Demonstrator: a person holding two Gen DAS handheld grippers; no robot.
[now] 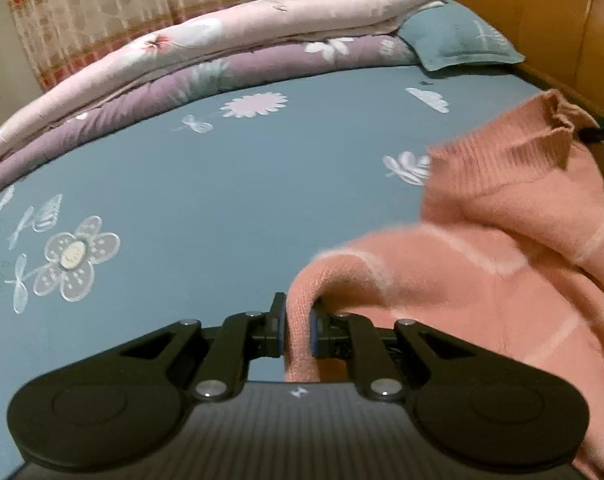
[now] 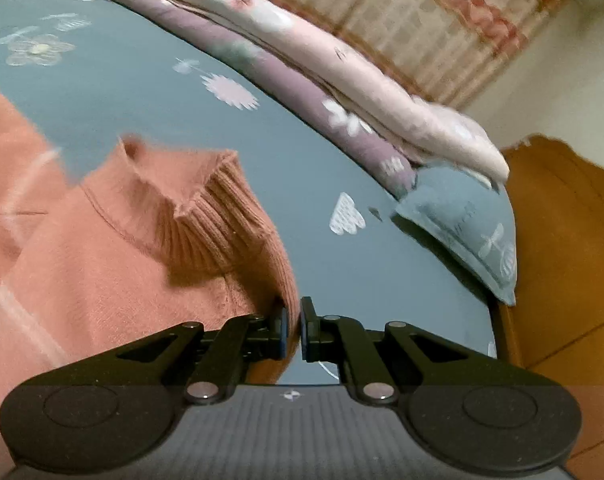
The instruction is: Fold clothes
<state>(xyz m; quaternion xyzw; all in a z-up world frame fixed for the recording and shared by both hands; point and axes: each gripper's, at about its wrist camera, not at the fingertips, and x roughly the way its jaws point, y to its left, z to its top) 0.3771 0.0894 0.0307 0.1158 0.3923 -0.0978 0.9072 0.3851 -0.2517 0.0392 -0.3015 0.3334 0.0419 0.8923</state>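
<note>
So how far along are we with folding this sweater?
Early. Done: both grips are set. The left gripper pinches a fold of the pink sweater, and the right gripper has jaws shut at the edge by its ribbed collar. In hand: it hangs bunched over the blue sheet. Left: all folds.

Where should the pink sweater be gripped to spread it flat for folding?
At the shoulders, one either side of the ribbed collar, coming from the collar end. The pink sweater hangs bunched; the left gripper and right gripper already pinch knit edges there, so the body can drape below.
</note>
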